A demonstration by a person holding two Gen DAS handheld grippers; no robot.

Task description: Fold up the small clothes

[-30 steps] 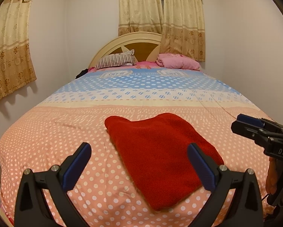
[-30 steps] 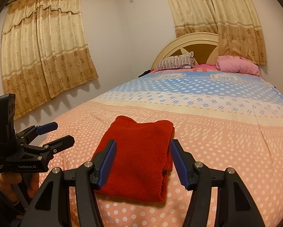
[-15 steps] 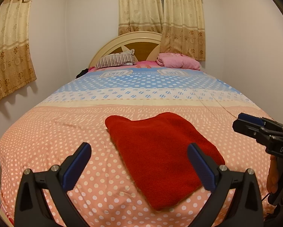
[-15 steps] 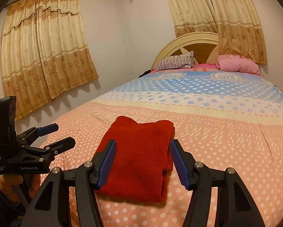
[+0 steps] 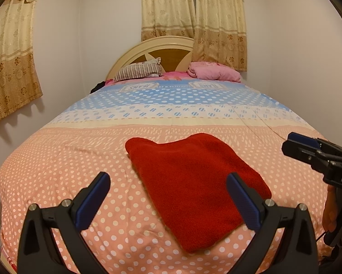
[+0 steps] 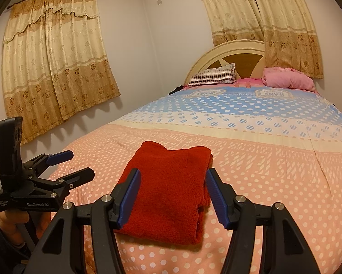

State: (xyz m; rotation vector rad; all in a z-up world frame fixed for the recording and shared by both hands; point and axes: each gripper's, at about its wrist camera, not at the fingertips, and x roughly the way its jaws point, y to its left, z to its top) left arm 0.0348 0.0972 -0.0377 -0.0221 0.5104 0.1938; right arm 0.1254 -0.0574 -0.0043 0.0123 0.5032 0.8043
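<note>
A red knitted garment (image 5: 191, 182) lies folded into a thick rectangle on the dotted bedspread near the foot of the bed; it also shows in the right wrist view (image 6: 171, 191). My left gripper (image 5: 168, 196) is open and empty, held back above the garment's near edge. My right gripper (image 6: 172, 194) is open and empty, hovering over the garment's near end without touching it. Each gripper shows in the other's view: the right one (image 5: 308, 150) at the right edge, the left one (image 6: 63, 166) at the left, open.
The bed (image 5: 56, 171) fills the room, with a striped pillow (image 5: 139, 70) and a pink pillow (image 5: 214, 72) at the headboard. Walls and curtains (image 6: 52, 68) stand close on the left and behind the bed. A hand (image 6: 8, 226) holds the left gripper.
Almost nothing has changed. Both grippers stay open and drift only slightly; the garment lies still.
</note>
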